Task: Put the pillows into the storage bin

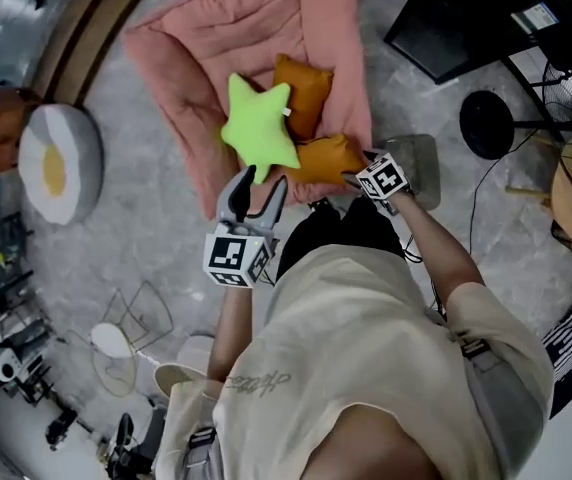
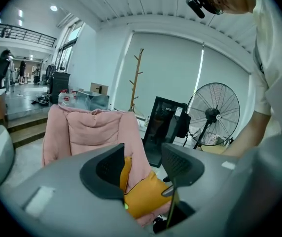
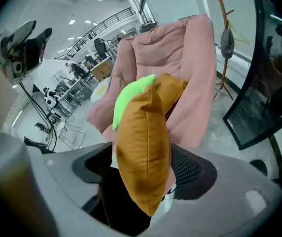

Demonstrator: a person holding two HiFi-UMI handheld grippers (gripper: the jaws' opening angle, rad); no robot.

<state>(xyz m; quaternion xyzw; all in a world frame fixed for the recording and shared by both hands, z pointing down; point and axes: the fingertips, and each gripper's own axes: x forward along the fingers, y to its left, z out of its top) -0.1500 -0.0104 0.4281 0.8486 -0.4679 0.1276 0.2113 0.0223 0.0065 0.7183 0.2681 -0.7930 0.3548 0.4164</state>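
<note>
Two grippers work low over the pillows. The right gripper (image 3: pixel 141 171) has its jaws spread, and the edge of a plump orange fabric pillow (image 3: pixel 143 147) stands between them, not visibly pinched. The left gripper (image 1: pixel 263 180) is also spread wide and holds nothing, its tips just short of a lime-green star-shaped plush pillow (image 1: pixel 258 123). Beyond the star lies a second orange fabric pillow (image 1: pixel 304 93). All three rest on a pink padded lounge cushion (image 1: pixel 196 48) on the grey floor (image 1: pixel 146 238).

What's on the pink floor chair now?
A green star pillow, an orange pillow behind it, and a second orange pillow between the right hand-held gripper's jaws. The seat beneath them is covered.
</note>
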